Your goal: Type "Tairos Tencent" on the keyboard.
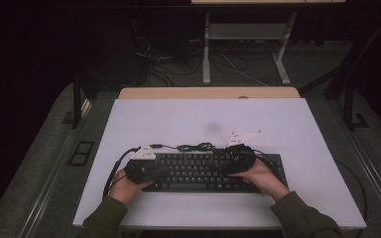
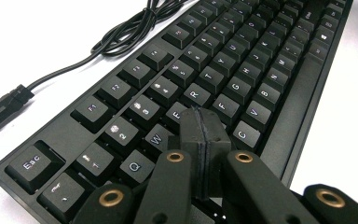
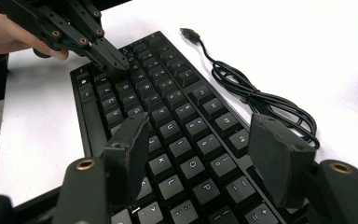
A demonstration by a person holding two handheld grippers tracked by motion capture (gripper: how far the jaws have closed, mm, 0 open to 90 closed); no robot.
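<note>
- The left hand-held gripper (image 2: 200, 140), matte black with brass rivets, has its jaws pressed together, tips over the keyboard (image 2: 205, 74) near its left letter keys.
- The right hand-held gripper (image 3: 205, 158) is spread above the keyboard's right keys, holding nothing.
- Beyond it, the right gripper view shows the glossy coiled cable (image 3: 256, 98) and its plug on the white counter (image 3: 307, 42).

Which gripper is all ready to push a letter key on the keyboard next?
The left gripper, probably. Its jaws are shut into one narrow tip right over the keyboard's letter keys, near D. The right gripper hangs above the keys with jaws wide open, too broad for one key.
</note>
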